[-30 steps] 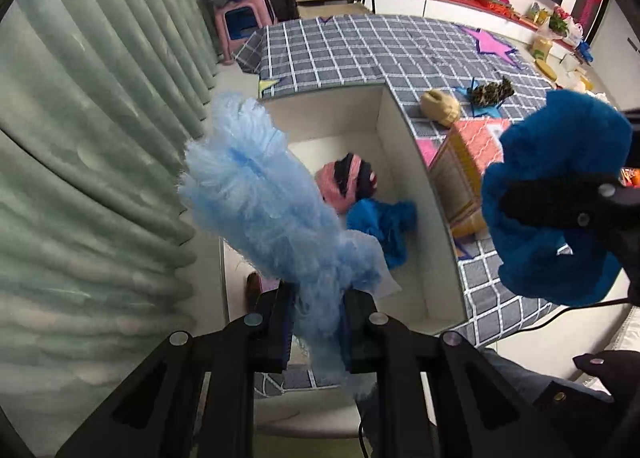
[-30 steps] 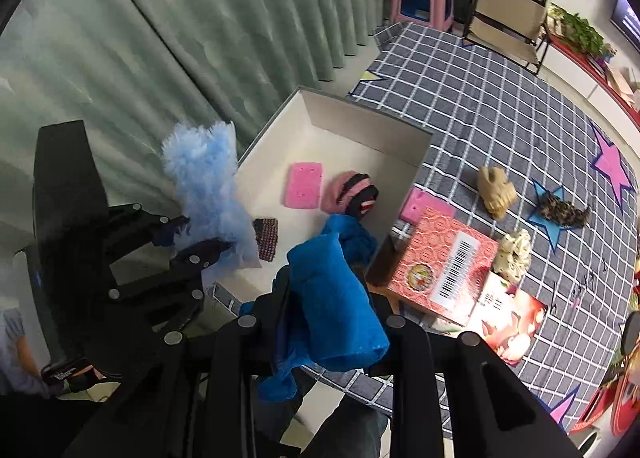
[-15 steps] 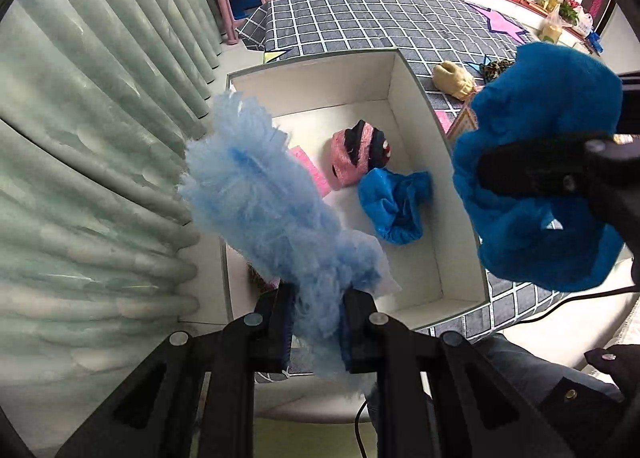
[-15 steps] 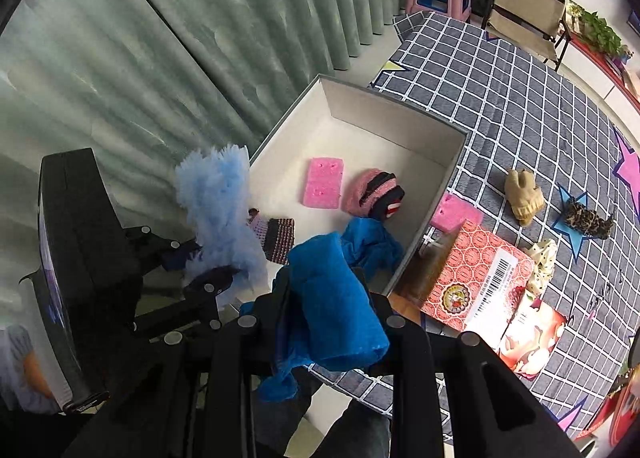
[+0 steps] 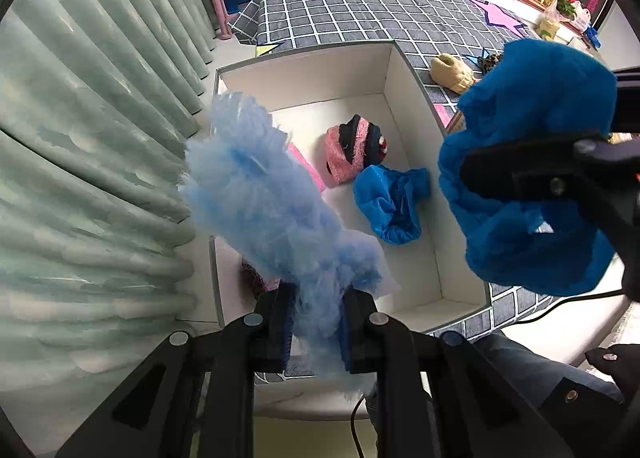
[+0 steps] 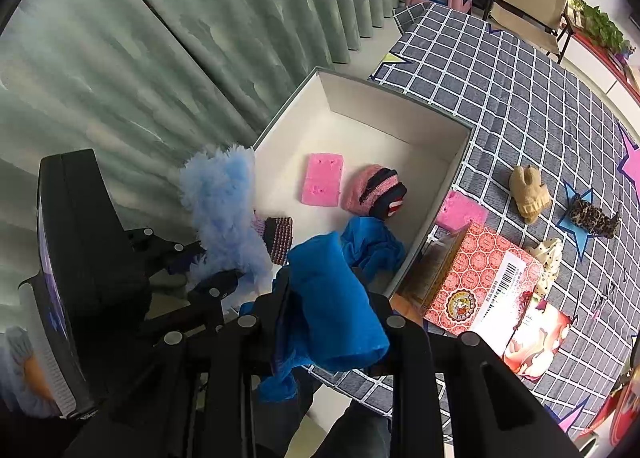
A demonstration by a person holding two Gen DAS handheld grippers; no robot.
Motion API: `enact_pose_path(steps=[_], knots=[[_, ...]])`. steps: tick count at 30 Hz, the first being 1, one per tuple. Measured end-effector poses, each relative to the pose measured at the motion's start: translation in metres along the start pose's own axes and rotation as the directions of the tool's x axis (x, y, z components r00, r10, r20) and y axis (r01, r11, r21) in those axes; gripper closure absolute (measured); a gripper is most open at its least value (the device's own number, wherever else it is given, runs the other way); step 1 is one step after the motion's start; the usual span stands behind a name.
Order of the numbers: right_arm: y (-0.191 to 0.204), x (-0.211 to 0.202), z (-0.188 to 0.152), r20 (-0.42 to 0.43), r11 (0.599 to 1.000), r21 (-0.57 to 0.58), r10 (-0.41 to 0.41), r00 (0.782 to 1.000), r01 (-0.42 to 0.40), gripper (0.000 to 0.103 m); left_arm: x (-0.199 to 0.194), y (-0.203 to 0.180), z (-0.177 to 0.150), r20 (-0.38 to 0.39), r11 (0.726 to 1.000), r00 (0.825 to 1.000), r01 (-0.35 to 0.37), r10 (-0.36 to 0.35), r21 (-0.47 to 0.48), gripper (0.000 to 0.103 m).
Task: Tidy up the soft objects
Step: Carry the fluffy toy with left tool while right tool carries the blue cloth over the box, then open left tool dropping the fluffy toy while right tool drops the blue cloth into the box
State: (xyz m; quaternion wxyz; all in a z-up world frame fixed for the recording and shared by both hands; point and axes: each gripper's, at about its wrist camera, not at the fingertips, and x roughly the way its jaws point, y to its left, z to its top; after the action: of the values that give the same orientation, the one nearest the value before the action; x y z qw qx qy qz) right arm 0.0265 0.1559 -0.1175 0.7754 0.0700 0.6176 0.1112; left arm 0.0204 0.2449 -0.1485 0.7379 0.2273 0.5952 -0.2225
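My left gripper (image 5: 316, 322) is shut on a fluffy light-blue soft piece (image 5: 264, 194), held above the near left part of the white open box (image 5: 404, 70). It also shows in the right wrist view (image 6: 224, 210). My right gripper (image 6: 332, 318) is shut on a deep-blue cloth (image 6: 332, 306), held above the box's near right corner (image 5: 532, 162). In the box lie a pink and navy knit hat (image 6: 376, 190), a pink sponge (image 6: 322, 184), a blue cloth (image 5: 394, 204) and a dark knit piece (image 6: 278, 234).
The box sits on a grey checked cloth (image 6: 500, 98). Right of the box lie a second pink sponge (image 6: 460, 212), a red patterned carton (image 6: 480, 282), a beige soft toy (image 6: 528, 194) and a dark spotted piece (image 6: 594, 218). Green curtains (image 5: 88, 138) hang at the left.
Both grippers have moved forward over the box with their loads still held. The box now sits more centrally under them.
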Motion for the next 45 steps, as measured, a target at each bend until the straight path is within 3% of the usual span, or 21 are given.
enact_pose_path(steps=[35, 38, 39, 40, 41, 42, 43, 45], knots=[[-0.002, 0.037, 0.026, -0.06, 0.999, -0.04, -0.029, 0.998, 0.026, 0.075, 0.023, 0.006, 0.009, -0.052, 1.0, 0.999, 0.017, -0.017, -0.018, 0.083], [-0.003, 0.04, 0.028, -0.065, 0.999, -0.045, -0.025, 0.998, 0.022, 0.075, 0.02, 0.005, 0.01, -0.029, 0.999, 0.999, 0.034, -0.034, -0.017, 0.074], [-0.003, 0.042, 0.029, -0.069, 0.999, -0.047, -0.024, 0.997, 0.021, 0.072, 0.018, 0.005, 0.01, -0.015, 0.999, 0.999, 0.038, -0.039, -0.017, 0.065], [-0.004, 0.044, 0.029, -0.073, 0.999, -0.047, -0.023, 0.997, 0.02, 0.063, 0.016, 0.007, 0.009, -0.007, 0.999, 0.999, 0.041, -0.041, -0.019, 0.057], [-0.005, 0.044, 0.03, -0.072, 0.999, -0.046, -0.024, 0.997, 0.021, 0.054, 0.014, 0.008, 0.009, 0.009, 0.998, 0.999, 0.052, -0.052, -0.025, 0.038], [-0.007, 0.045, 0.031, -0.072, 0.999, -0.044, -0.026, 0.997, 0.023, 0.032, 0.011, 0.009, 0.009, 0.024, 0.998, 0.998, 0.057, -0.056, -0.028, 0.023], [-0.009, 0.044, 0.031, -0.067, 0.999, -0.039, -0.027, 0.997, 0.024, 0.018, 0.009, 0.01, 0.009, 0.039, 0.999, 0.998, 0.046, -0.045, -0.027, 0.02], [-0.014, 0.039, 0.032, -0.045, 1.0, -0.022, -0.021, 0.999, 0.02, 0.018, 0.008, 0.009, 0.01, 0.04, 1.0, 0.999, 0.023, -0.022, -0.021, 0.019]])
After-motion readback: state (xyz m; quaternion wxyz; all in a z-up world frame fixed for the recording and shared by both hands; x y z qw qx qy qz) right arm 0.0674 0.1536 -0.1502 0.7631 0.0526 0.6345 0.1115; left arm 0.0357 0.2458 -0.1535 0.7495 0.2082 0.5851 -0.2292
